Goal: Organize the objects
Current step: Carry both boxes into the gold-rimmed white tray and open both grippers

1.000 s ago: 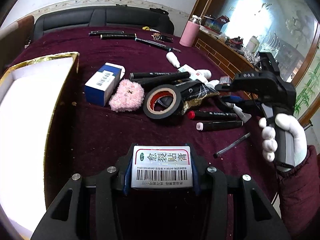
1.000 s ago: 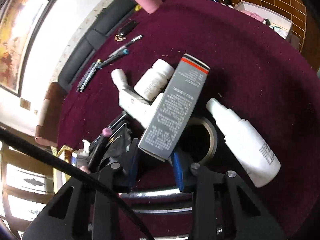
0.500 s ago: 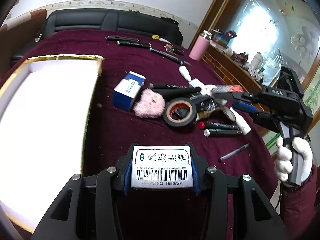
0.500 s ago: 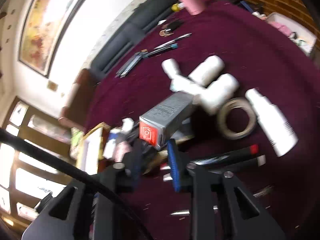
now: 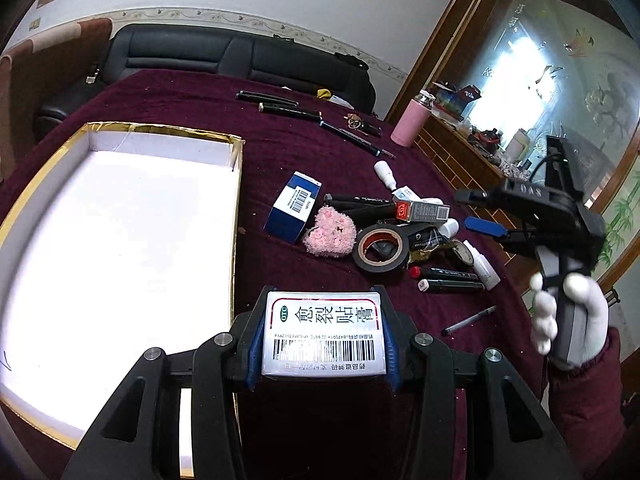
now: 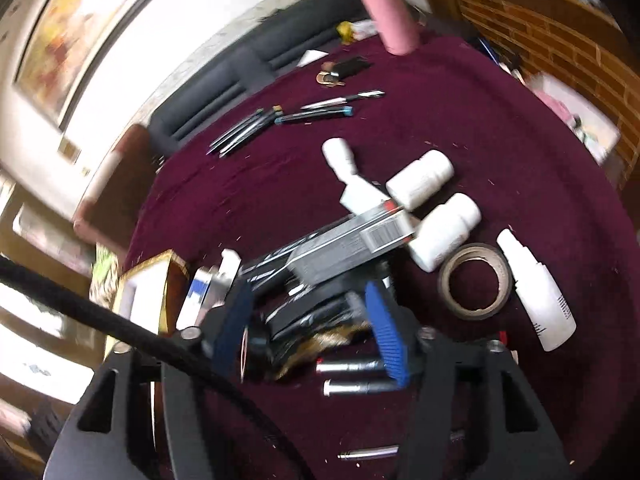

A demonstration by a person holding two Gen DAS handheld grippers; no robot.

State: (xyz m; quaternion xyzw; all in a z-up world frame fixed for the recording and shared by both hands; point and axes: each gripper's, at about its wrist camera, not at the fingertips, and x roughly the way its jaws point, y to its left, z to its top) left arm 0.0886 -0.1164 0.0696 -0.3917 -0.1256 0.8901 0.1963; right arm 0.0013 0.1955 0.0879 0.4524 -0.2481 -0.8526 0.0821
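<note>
Left gripper [image 5: 322,334] clamped as before on white box [image 5: 324,332], lower centre, now nearer gold tray [image 5: 236,184]. Right gripper [image 6: 308,320] just opened wide, empty; grey carton [image 6: 352,244], gripped earlier, dropped onto clutter mid-frame, off the pads.

"愈裂贴膏" (OTC) on plaster box [image 5: 323,334]
</note>
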